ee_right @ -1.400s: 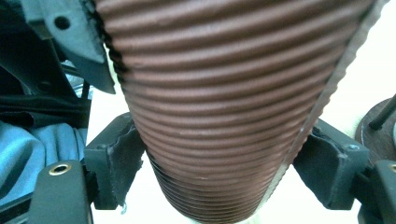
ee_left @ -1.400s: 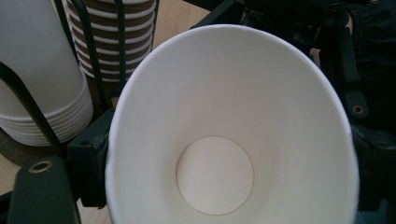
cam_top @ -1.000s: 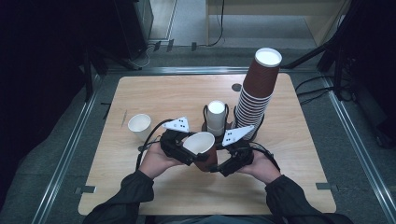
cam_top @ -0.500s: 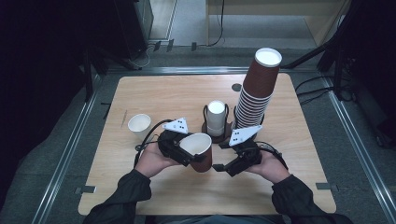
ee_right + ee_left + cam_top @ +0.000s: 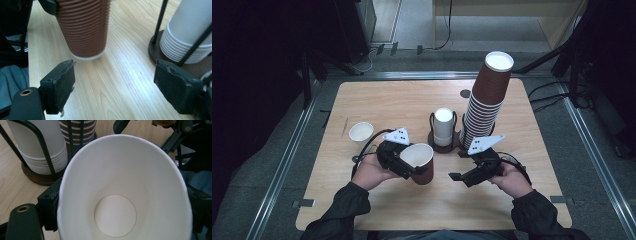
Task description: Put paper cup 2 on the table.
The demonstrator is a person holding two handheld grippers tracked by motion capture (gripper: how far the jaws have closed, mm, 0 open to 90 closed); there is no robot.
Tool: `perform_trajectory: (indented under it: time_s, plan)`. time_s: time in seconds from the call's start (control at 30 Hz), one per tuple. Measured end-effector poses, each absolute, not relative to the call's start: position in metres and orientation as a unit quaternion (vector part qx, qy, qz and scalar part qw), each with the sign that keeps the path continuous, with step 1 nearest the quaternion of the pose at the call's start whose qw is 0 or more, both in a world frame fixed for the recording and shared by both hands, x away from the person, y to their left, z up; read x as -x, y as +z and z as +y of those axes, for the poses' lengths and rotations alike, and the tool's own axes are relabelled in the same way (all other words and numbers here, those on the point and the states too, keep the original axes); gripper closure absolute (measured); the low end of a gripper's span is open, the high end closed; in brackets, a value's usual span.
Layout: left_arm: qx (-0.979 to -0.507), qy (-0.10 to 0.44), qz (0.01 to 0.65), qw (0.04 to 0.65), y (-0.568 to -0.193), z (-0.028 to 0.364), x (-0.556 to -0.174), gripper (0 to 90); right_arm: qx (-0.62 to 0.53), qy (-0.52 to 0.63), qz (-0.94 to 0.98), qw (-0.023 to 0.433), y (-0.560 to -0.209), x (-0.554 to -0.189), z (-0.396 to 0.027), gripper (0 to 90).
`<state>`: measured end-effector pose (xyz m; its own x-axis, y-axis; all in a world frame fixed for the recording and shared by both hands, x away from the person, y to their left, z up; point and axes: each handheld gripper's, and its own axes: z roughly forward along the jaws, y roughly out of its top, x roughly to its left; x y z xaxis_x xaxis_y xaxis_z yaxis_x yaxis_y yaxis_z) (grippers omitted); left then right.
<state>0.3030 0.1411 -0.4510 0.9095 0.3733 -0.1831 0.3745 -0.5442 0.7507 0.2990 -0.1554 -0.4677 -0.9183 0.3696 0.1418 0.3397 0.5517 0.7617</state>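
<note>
Brown ribbed paper cup [image 5: 421,165], white inside and empty, is clamped in the left gripper [image 5: 404,162] just above the counter [image 5: 377,210]. Right gripper [image 5: 462,176] hangs released beside it. Wire holder [image 5: 443,141] hides the white cup stack's [image 5: 443,125] base.

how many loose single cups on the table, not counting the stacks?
2: a small white paper cup standing at the table's left, and a brown ribbed paper cup clamped in the left gripper. More sit nested in both stacks.

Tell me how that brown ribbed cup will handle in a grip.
The brown cup probably weighs little: it looks empty. Its rim appears squeezed oval in the left gripper, so the wall likely yields. The ribbing should resist slipping.
</note>
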Motion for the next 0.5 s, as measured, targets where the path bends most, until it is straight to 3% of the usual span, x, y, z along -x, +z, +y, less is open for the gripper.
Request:
perform_trajectory:
  time_s: [0.5]
  plan:
    - [-0.874,0.008,0.234,0.425,-0.451,0.165,-0.295,12.6,-0.202,0.428,0.881,0.029,-0.467,-0.304,-0.165,17.9]
